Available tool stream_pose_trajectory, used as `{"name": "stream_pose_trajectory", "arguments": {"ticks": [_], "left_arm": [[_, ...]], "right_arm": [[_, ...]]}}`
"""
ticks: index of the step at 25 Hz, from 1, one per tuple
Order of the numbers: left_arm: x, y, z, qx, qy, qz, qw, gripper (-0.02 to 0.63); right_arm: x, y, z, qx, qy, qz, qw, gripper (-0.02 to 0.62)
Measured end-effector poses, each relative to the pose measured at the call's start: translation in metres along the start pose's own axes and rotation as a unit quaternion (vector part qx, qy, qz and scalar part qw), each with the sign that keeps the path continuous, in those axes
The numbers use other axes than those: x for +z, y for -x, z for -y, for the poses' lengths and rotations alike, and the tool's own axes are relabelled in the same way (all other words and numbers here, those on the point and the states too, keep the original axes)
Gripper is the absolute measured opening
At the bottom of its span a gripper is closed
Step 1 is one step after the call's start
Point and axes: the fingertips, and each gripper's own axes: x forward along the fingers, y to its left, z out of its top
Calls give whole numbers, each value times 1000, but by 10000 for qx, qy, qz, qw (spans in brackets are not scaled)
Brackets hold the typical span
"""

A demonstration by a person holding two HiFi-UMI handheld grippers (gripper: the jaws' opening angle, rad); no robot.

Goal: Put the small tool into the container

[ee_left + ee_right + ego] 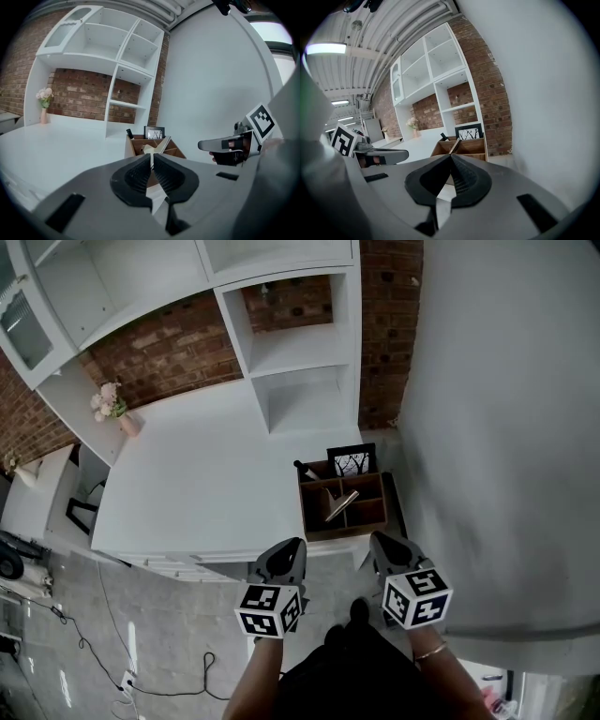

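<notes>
White table [206, 474] bears brown divided container [342, 532] holding pale tool [341, 503].

lighting: bright, even, diffuse. sources: ceiling lamp [326, 48], blown out, at 10 o'clock in right gripper view; window [276, 35], glaring, at 2 o'clock in left gripper view. shadows: soft, faint. gripper views: strong fisheye bending, black rims, nearest foreground blurred. head view: sharp, mild edge curvature.
</notes>
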Motion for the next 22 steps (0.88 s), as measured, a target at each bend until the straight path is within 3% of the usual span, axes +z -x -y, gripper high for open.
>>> {"name": "stream_pose_trajectory", "arguments": {"ticks": [10,22], "left_arm": [[-4,23,9,13,61,110,9999,9],[-1,33,19,-11,-70,167,9998,9]], "right_arm": [[-6,22,-18,148,109,192,9996,5],[-3,40,-19,32,260,339,9991,5]]}}
